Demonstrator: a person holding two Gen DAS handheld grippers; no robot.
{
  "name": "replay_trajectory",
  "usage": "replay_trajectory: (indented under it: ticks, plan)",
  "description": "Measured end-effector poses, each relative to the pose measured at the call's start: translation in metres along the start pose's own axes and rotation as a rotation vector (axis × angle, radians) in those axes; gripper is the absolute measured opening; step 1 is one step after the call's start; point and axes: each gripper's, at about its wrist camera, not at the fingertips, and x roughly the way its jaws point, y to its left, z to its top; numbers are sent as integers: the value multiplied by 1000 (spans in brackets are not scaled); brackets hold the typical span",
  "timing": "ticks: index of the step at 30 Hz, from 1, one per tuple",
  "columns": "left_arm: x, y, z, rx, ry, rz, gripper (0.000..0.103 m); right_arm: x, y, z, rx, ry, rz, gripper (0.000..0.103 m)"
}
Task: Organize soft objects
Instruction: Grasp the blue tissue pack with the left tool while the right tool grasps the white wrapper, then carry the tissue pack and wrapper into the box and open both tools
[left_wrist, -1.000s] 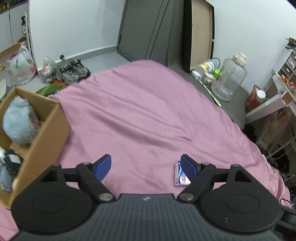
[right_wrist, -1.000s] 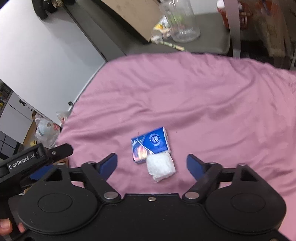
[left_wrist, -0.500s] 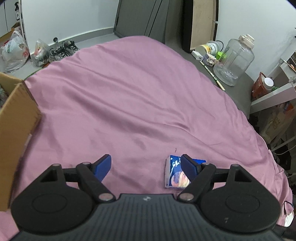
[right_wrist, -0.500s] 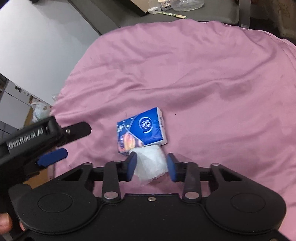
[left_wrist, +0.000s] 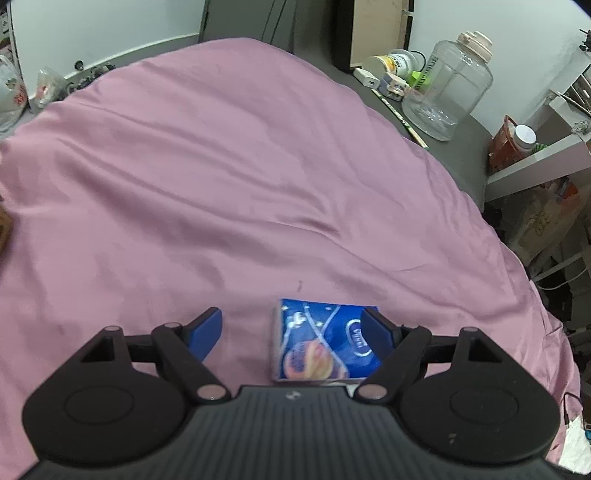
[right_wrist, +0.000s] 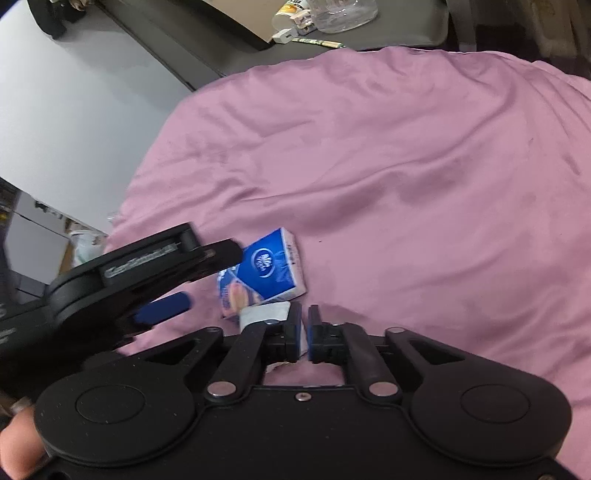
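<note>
While the right gripper (right_wrist: 303, 334) pinches the tissue (right_wrist: 263, 313) at lower centre, the gaping left gripper (left_wrist: 292, 334) may shove the pack (left_wrist: 320, 345) sideways.

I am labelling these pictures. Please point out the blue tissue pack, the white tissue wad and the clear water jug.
blue tissue pack (left_wrist: 325, 343): left wrist view, middle of its printed top face.
white tissue wad (right_wrist: 264, 314): right wrist view, the part showing left of the right tool's pads.
clear water jug (left_wrist: 448, 86): left wrist view, middle of its body.
</note>
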Motion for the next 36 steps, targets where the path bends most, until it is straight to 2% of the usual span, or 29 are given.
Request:
replay_trajectory:
  ticks: [2, 4, 9, 10, 11, 13, 17, 23, 30, 36]
  plan:
    - [5, -4, 1, 7, 14, -16, 81, 3, -2, -1, 16, 17, 24, 40]
    - [9, -7, 2, 10, 24, -32, 81, 6, -3, -2, 26, 20, 36, 44]
    - [20, -13, 3, 15, 69, -65, 81, 19, 2, -6, 0, 76, 47, 45]
    - [22, -14, 3, 16, 76, -73, 81, 24, 5, -8, -26, 89, 43, 43]
    - [24, -16, 2, 21, 82, -74, 81, 26, 7, -10, -38, 95, 53, 35]
    - [27, -17, 1, 27, 90, -59, 81, 27, 8, -9, -41, 94, 68, 32]
    - [30, -18, 3, 31, 101, -55, 81, 23, 12, -9, -65, 68, 52, 31]
    - [33, -18, 3, 45, 113, -46, 80, 8, 0, -5, -18, -1, -11, 31]
    - [30, -14, 0, 40, 107, -42, 64, 7, 2, -3, -30, -31, -67, 31]
    - [2, 8, 3, 9, 64, -42, 63, 3, 16, -3, -52, -50, -42, 31]
